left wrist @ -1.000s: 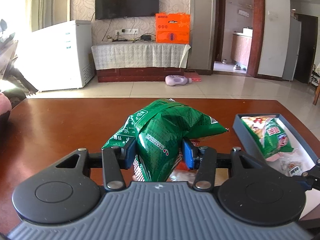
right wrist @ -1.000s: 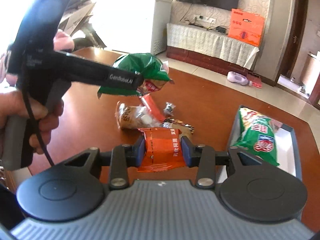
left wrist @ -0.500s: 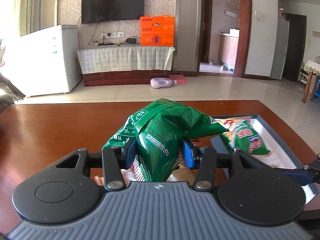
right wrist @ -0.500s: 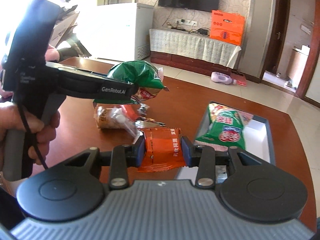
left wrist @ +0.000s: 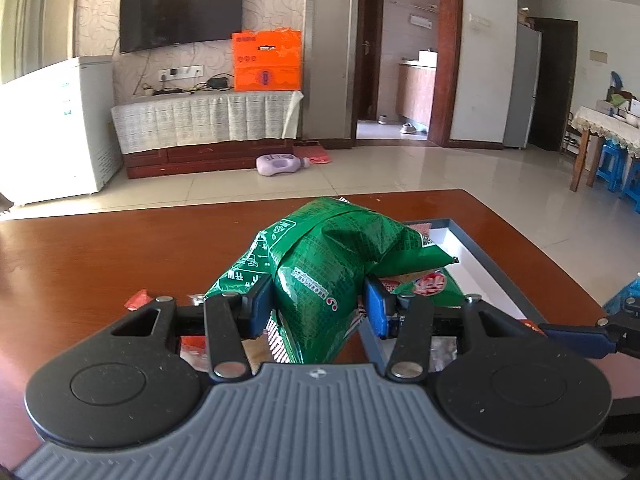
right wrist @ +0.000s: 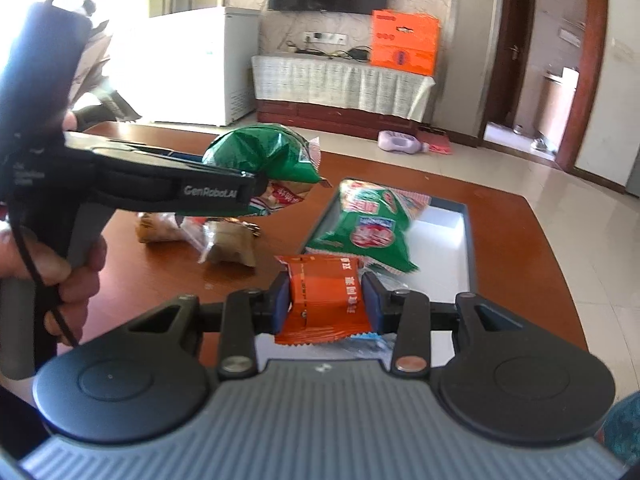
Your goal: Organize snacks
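- Both hand-held grippers have swung across the counter [left wrist: 100, 264] toward the tray [right wrist: 469, 240] over the last second; a second ago the tray sat off to the right in both views, and now it lies straight ahead of each.
- The left hand-held gripper [left wrist: 318, 304] stays clamped on the green bag [left wrist: 328, 264], the pads pinching its crumpled middle. In the right wrist view the bag [right wrist: 264, 156] hangs in the air just beside the tray's near-left corner, not yet over it.
- The right hand-held gripper [right wrist: 326, 300] stays clamped on the orange packet [right wrist: 324, 296], which now hangs over the tray's near end.
- A second green bag [right wrist: 364, 228] already lies in the tray, filling much of its left part.
- Loose snacks [right wrist: 224, 240] remain on the counter left of the tray.
- Judgement: both carries are nearly done. The packet looks ready to drop; the bag needs a little more travel, and free space lies toward the tray's right side.
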{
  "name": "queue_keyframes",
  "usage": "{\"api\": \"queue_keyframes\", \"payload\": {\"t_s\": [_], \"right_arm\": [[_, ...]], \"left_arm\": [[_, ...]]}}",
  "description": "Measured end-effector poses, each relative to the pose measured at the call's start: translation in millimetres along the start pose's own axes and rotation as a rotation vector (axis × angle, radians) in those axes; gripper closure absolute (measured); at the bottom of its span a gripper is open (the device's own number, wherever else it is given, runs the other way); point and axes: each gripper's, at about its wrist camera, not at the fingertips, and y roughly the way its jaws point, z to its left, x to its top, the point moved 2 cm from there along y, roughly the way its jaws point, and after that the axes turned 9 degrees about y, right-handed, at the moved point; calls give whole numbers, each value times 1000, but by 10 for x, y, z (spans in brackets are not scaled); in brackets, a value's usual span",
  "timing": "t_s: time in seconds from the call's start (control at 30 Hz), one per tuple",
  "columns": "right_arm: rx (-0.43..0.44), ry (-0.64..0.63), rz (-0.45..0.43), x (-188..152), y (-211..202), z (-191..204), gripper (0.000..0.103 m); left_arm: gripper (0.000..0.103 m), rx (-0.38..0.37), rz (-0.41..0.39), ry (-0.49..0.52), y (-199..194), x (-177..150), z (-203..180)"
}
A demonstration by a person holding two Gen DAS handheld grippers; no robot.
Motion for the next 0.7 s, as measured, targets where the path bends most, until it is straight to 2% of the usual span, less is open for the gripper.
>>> {"api": "queue_keyframes", "payload": {"t_s": [0.7], "right_arm": [[-49,27,79,-184,138,-288,62]], "left_arm": [[49,-117,33,26,344,-21,-510]]}}
